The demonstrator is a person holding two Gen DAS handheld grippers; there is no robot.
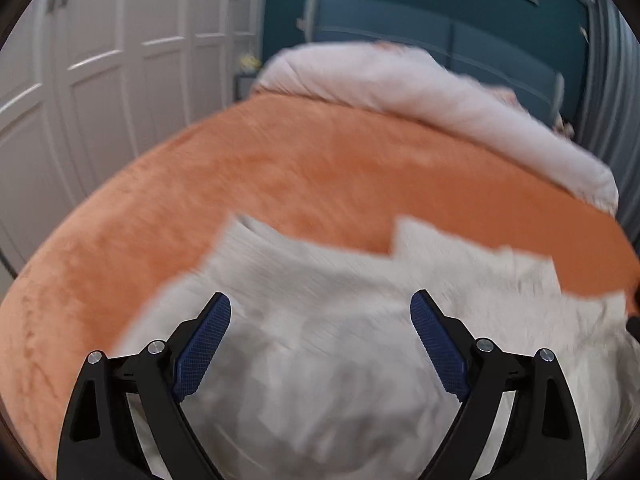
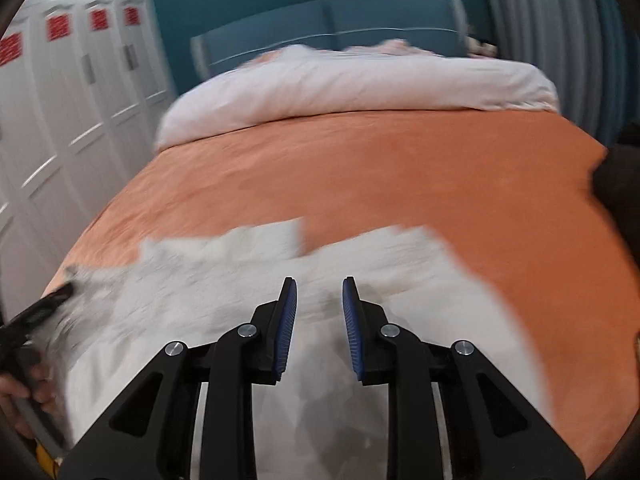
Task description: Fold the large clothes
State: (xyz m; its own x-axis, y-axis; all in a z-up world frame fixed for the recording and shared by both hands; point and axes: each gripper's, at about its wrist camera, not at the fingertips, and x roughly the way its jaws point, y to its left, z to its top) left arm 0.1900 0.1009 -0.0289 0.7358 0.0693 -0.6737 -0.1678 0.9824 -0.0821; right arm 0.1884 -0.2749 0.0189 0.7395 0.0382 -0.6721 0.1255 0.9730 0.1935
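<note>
A white garment (image 1: 320, 360) lies rumpled on the near part of the orange bedspread (image 1: 300, 168), its two far corners pointing toward the headboard. My left gripper (image 1: 320, 296) hovers over it with the blue pads (image 1: 204, 348) spread wide and nothing between them. In the right wrist view the same garment (image 2: 360, 272) lies under my right gripper (image 2: 319, 280), whose pads (image 2: 286, 328) stand a narrow gap apart with no cloth pinched. The left gripper (image 2: 40, 310), blurred, shows at that view's left edge above a hand (image 2: 20, 392).
A pale pink duvet (image 2: 352, 80) is bunched at the head of the bed against a blue headboard (image 2: 328, 24). White wardrobe doors (image 2: 60, 112) run along the left. A grey curtain (image 2: 540, 20) hangs at the right, with a dark shape (image 2: 616, 184) beside the bed.
</note>
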